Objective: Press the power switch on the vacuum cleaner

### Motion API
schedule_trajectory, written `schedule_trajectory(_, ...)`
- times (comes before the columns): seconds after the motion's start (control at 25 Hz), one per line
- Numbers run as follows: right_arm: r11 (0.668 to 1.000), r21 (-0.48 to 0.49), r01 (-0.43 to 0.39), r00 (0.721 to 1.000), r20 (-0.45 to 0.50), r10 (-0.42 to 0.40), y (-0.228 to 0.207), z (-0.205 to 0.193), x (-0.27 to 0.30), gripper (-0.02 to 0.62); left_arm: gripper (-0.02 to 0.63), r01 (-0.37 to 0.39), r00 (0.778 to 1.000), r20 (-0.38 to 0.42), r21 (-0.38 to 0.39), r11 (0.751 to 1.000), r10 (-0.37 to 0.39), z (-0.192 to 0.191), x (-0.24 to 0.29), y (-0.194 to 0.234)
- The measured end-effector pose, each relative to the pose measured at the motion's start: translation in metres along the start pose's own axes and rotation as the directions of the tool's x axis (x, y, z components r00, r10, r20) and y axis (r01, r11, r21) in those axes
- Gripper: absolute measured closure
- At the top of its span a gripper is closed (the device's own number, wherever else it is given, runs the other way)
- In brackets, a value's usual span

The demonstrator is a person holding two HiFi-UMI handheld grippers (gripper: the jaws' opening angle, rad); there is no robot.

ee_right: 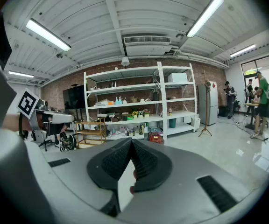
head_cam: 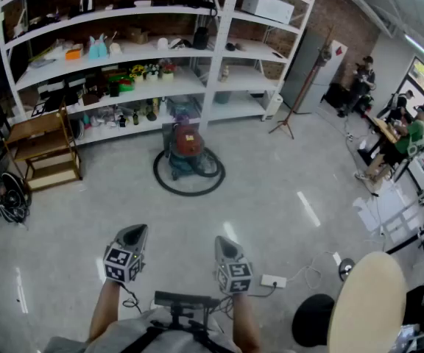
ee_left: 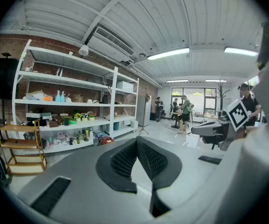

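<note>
The vacuum (head_cam: 188,147) stands on the floor (head_cam: 285,190) at its far edge, just in front of the white shelves (head_cam: 219,43), with a black hose (head_cam: 190,190) lying in a ring around it. Both claws are at the near edge of the floor, well apart from the vacuum. The left gripper (head_cam: 135,230) and the right gripper (head_cam: 225,241) are each clenched, tips together, with nothing between them.

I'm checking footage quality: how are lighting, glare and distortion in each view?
Head view: even light, pale glare streaks on the floor, shelf bowed by the lens, vacuum small but clear. Left gripper view: heavy fisheye, black corners, lamp blown out. Right gripper view: same fisheye, another lamp glaring, shelf clear.
</note>
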State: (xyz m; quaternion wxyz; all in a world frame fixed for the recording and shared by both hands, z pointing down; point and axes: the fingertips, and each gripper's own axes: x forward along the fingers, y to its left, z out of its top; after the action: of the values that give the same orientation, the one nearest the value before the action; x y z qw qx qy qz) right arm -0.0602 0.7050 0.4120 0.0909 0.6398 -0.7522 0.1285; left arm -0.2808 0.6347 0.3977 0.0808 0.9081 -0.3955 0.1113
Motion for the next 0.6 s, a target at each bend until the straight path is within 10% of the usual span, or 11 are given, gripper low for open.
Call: schedule_trajectory(0.6, 1.0, 0.019, -0.014, 1.0, 0.008, 0.014, -0.013, 0.001, 0.001, 0.583, 0.598, -0.001, 1.0, -0.016, 0.003, 1.0, 0.001, -0.005, 0.015, -0.008)
